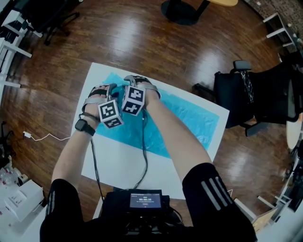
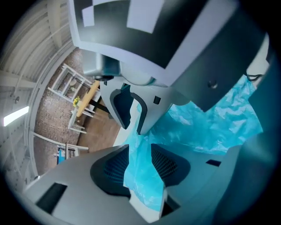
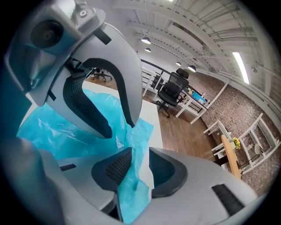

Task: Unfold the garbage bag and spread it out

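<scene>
A thin turquoise garbage bag (image 1: 189, 118) lies partly spread on a white sheet (image 1: 118, 160) on the wooden floor. Both grippers sit close together at its far left corner, facing each other. In the left gripper view, a strip of bag (image 2: 145, 176) hangs between the left gripper's (image 2: 139, 165) parted jaws, and the pads do not press it. The right gripper's jaws (image 2: 129, 110) show just beyond. In the right gripper view, bag film (image 3: 131, 184) likewise runs through the right gripper's (image 3: 139, 169) gap, loose between the pads. The marker cubes show in the head view on the left gripper (image 1: 110, 113) and the right gripper (image 1: 134, 100).
A black office chair (image 1: 255, 99) stands right of the sheet. A round table base (image 1: 182, 12) is at the far side. A white cable (image 1: 42, 138) lies on the floor to the left. A black device with a screen (image 1: 146, 201) sits at the person's waist, between the knees.
</scene>
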Tool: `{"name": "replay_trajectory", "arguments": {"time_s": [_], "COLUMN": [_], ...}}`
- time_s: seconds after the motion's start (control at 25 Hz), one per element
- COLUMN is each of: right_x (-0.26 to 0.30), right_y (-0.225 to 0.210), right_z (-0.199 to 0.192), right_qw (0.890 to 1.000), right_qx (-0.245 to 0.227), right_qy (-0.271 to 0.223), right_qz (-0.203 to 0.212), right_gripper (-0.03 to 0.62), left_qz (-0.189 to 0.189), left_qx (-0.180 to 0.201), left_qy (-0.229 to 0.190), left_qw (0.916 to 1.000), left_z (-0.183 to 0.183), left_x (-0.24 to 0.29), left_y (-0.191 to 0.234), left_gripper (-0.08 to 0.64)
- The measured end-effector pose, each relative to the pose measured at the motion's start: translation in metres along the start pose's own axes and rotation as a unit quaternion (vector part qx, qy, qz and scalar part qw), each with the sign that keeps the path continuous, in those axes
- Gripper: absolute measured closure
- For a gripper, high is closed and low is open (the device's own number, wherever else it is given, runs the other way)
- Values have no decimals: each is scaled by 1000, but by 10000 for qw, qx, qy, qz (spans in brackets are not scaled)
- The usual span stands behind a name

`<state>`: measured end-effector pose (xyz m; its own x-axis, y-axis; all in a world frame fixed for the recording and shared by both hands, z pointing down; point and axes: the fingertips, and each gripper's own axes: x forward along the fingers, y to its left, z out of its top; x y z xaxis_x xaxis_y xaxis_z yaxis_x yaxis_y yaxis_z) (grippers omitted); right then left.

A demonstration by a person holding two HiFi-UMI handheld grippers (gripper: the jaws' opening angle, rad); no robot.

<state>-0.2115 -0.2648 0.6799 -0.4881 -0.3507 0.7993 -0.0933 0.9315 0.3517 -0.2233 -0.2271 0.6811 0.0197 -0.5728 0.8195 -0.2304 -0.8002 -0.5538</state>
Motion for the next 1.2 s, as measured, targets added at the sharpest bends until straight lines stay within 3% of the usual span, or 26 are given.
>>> {"name": "replay_trajectory", "arguments": {"time_s": [0.2, 0.44, 0.6, 0.76, 1.0, 1.2], "right_x": [-17, -72, -107, -136, -192, -235], "right_y": [-9, -24, -24, -16, -11, 4], "right_z": [6, 3, -32, -93, -186, -274], "right_qw": [9991, 9932, 9899, 9833, 9594, 9246], "right_qx": [200, 612, 989, 1598, 2647, 3603], "right_qy": [-344, -887, -862, -603, -170, 285], "right_qz": [-133, -445, -541, -625, -956, -1204], "right_gripper": [434, 434, 434, 433, 432, 431], "left_qz": [-402, -576, -655, -890, -1256, -1565], "left_qx": [-110, -76, -67, -266, -714, -1141], "left_qy": [-23, 67, 127, 113, 2, -85], "left_qw": [9991, 9983, 9977, 9956, 9895, 9810], "left_z": [-2, -5, -6, -7, -8, -8], "left_x": [9, 14, 19, 27, 31, 33], "left_y": [-9, -9, -4, -3, 2, 6], "left_gripper": [362, 335, 318, 301, 285, 279]}}
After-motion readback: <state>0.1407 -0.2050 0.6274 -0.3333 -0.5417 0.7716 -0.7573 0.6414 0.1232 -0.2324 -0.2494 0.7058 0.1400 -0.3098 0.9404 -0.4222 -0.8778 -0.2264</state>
